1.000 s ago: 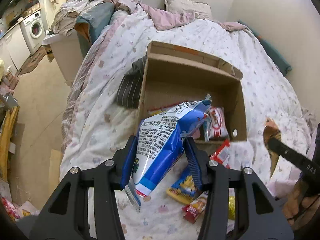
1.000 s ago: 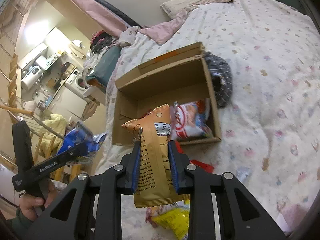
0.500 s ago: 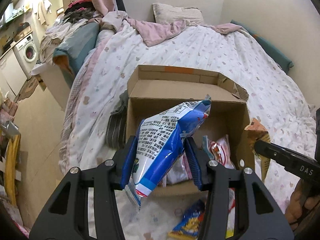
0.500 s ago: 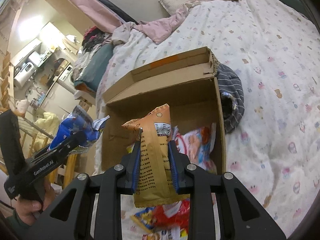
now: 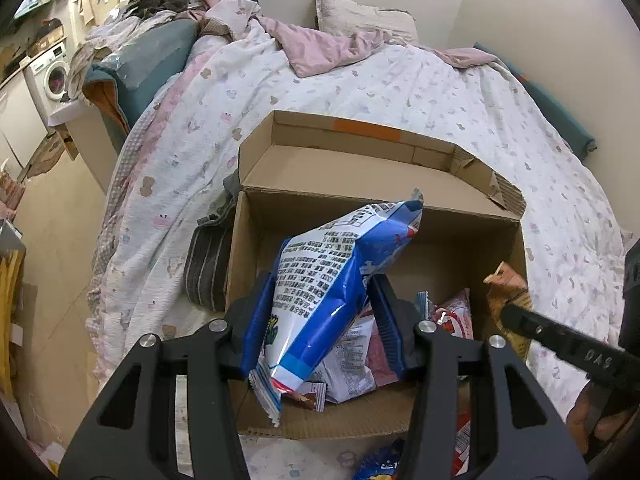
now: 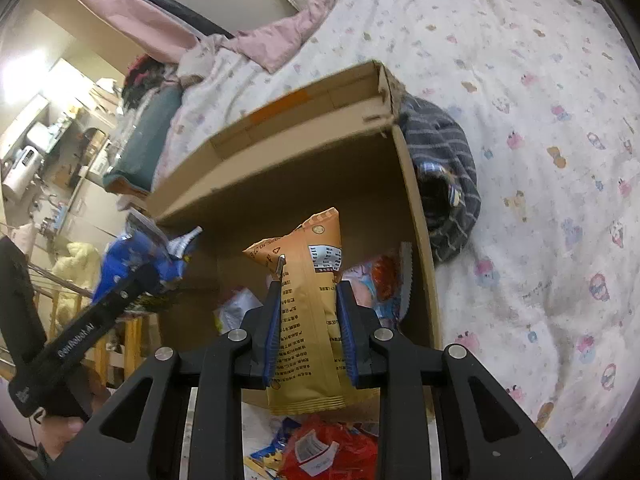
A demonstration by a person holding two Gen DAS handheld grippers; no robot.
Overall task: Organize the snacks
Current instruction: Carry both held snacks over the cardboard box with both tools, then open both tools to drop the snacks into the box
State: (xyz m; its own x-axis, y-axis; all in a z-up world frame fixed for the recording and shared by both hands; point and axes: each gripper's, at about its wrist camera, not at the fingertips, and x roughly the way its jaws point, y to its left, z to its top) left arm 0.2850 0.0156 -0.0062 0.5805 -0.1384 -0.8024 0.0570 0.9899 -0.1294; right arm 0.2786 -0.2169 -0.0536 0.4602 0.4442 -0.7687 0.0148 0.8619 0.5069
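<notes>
My left gripper (image 5: 320, 320) squeezes the blue bag (image 5: 320, 300) and my right gripper (image 6: 308, 336) squeezes the orange bag (image 6: 308, 320). I hold both over the open box (image 5: 400, 184) on the bed, so they can drop in with the other snacks.

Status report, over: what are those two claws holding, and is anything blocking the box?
Left gripper clamps blue bag. Right gripper clamps orange packet. Cardboard box open, snacks inside, nothing blocking.
</notes>
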